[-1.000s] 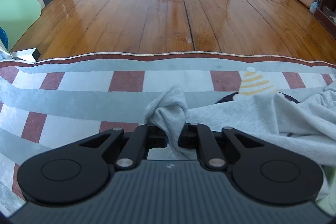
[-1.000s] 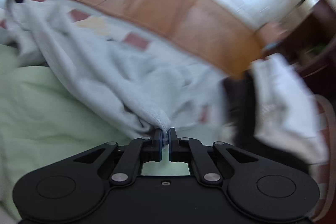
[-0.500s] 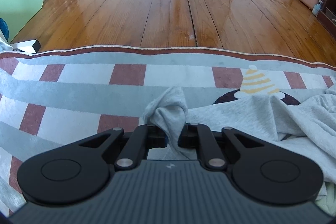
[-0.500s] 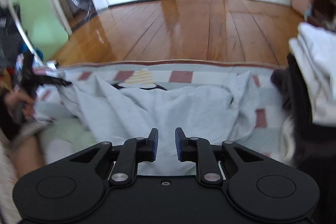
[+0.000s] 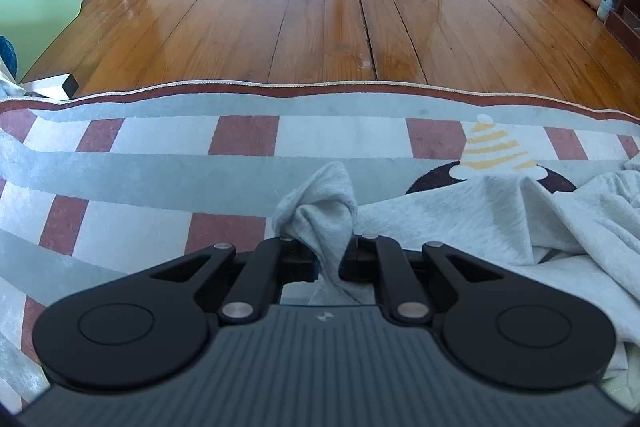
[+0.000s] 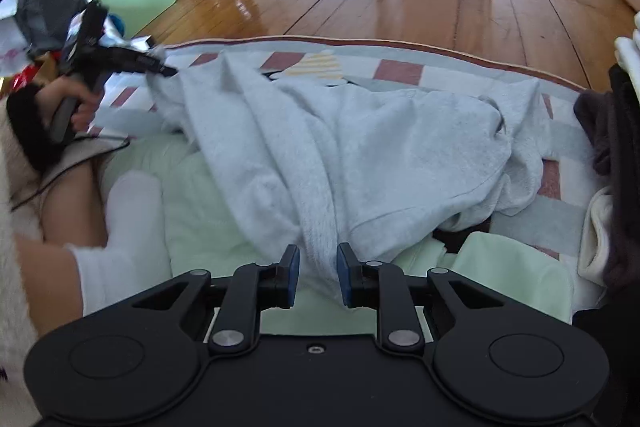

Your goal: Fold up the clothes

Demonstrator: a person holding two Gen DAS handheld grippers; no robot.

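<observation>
Fingers (image 6: 290,273) of right gripper (image 6: 317,277) wider apart than before, grey sweatshirt (image 6: 360,147) released.

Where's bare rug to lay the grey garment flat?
Free: striped rug left of the grey garment, up to its far edge. Crowded: green cloth near side, clothes pile on the right. Left gripper grips a corner; right gripper open.

garment (image 6: 360,147) on rug (image 5: 160,163) | floor (image 5: 320,7) behind rug | pile (image 6: 616,155), possibly clothes, right of garment
</observation>
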